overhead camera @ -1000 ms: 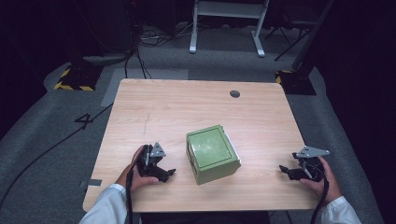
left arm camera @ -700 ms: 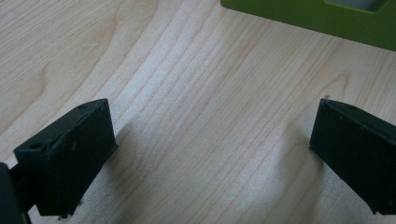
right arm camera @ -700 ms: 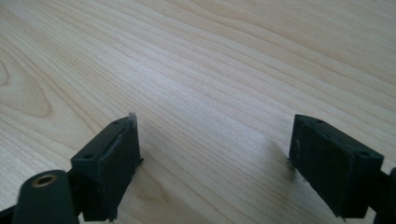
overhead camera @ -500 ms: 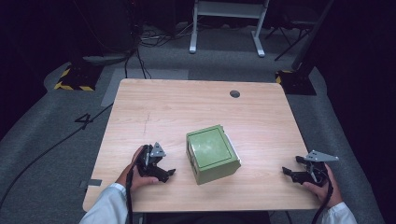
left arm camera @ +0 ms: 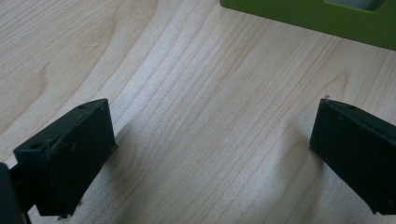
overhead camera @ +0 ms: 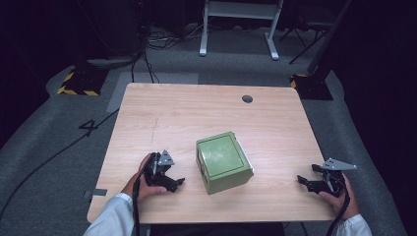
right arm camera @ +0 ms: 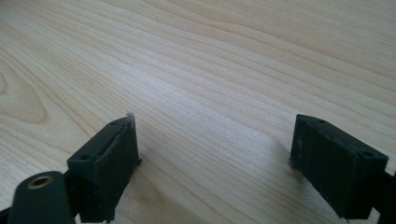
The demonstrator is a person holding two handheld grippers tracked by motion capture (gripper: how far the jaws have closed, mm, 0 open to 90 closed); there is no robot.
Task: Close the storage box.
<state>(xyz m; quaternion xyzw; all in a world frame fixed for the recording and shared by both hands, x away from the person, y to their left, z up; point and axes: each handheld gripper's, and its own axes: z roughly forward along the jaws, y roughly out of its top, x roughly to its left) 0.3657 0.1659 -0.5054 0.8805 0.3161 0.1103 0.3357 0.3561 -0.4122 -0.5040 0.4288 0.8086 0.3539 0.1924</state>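
Since a second ago my right gripper (overhead camera: 306, 182) has slid toward the lower right corner of the table (overhead camera: 196, 113); my left gripper (overhead camera: 173, 183) and the green box (overhead camera: 223, 161) have stayed put. Both sets of jaws stand wide apart with bare wood between them, holding nothing. Box sits just below frame centre, near the left gripper, and its green side (left arm camera: 308, 18) shows at the top of the left gripper view.

Pale matt wood-grain table (overhead camera: 206, 113); smooth green box (overhead camera: 223, 162), perhaps plastic, faintly glossy.
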